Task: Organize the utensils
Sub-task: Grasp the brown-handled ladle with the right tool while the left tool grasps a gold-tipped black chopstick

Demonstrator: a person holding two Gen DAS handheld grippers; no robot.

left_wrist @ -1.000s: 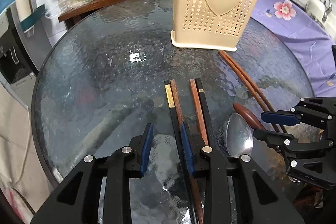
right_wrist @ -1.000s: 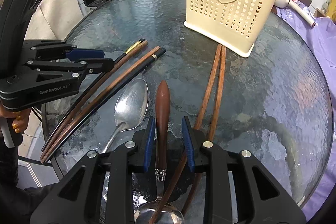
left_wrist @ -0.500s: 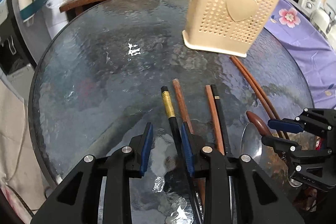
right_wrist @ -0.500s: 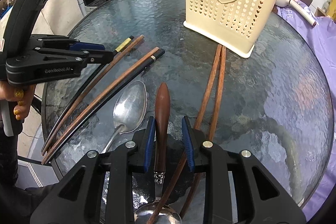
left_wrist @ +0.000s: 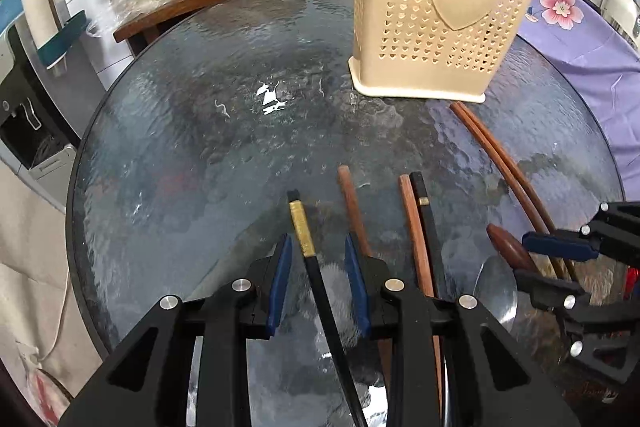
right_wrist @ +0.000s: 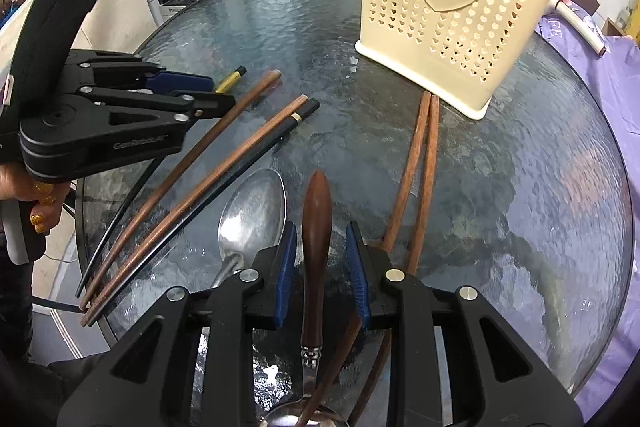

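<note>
While lining up over the black chopstick [left_wrist: 310, 267] with the gold band, keeping the left gripper [left_wrist: 318, 281] spread open, pads on either side of the stick and not yet touching it. Closing squarely across the shaft just behind the gold band, probably the best bet, since thin and round means rolling away on the bumpy glass table [left_wrist: 200, 167]. Taking care not to catch the brown chopstick [left_wrist: 352, 203] lying just beside the right pad. Lifting only once pinched firmly, then tipping upright toward the cream basket [left_wrist: 436, 19] standing at the far side of the table.

Holding the right gripper [right_wrist: 320, 267] open too, straddling the wooden-handled spoon [right_wrist: 316, 227] without clamping it. Centring on the thick part of the handle, likely steadier than the narrow metal neck. Watching the steel spoon [right_wrist: 254, 215] just to its left and the pair of brown chopsticks [right_wrist: 424, 163] crossing under on the right
</note>
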